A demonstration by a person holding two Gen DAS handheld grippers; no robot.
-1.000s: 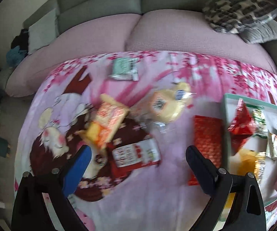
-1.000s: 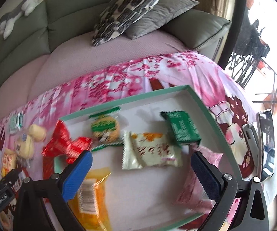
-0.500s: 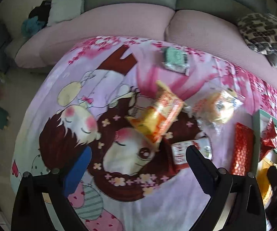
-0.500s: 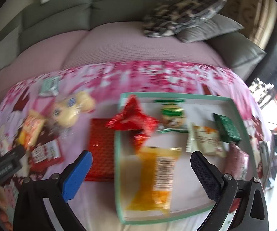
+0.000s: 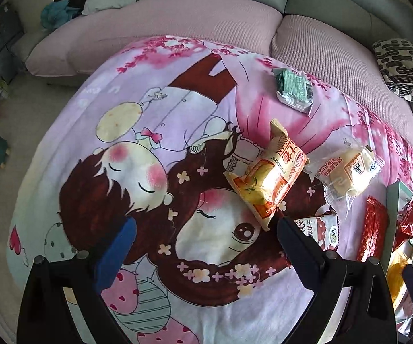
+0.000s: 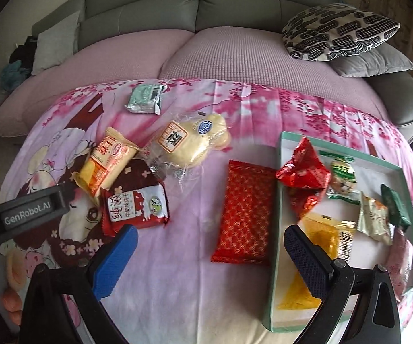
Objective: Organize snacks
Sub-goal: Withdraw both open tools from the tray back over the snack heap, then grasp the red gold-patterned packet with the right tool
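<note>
Both tools are hovering empty above the patterned cloth (image 6: pixel 183 258) covering the counter. The left hand-held gripper (image 5: pixel 203 246) is spread wide, holding nothing. The right hand-held gripper (image 6: pixel 209 246) is likewise gaping wide and is facing the flat red packet (image 6: pixel 245 215), which is lying just beside the green-rimmed tray (image 6: pixel 276 229), its long edge near the tray wall.

Five snacks are waiting outside the tray: the red packet, the dark red biscuit pack (image 6: pixel 137 205), the orange pack (image 6: pixel 107 160), the clear-wrapped bun (image 6: pixel 186 143) and the pale green pack (image 6: pixel 144 97). The orange pack is overlapping the biscuit pack.

Judgement: the red packet is nearest the right tool. Recommended: be straddling its narrow width and pinching the crimped edge. Risk: catching cloth.
</note>
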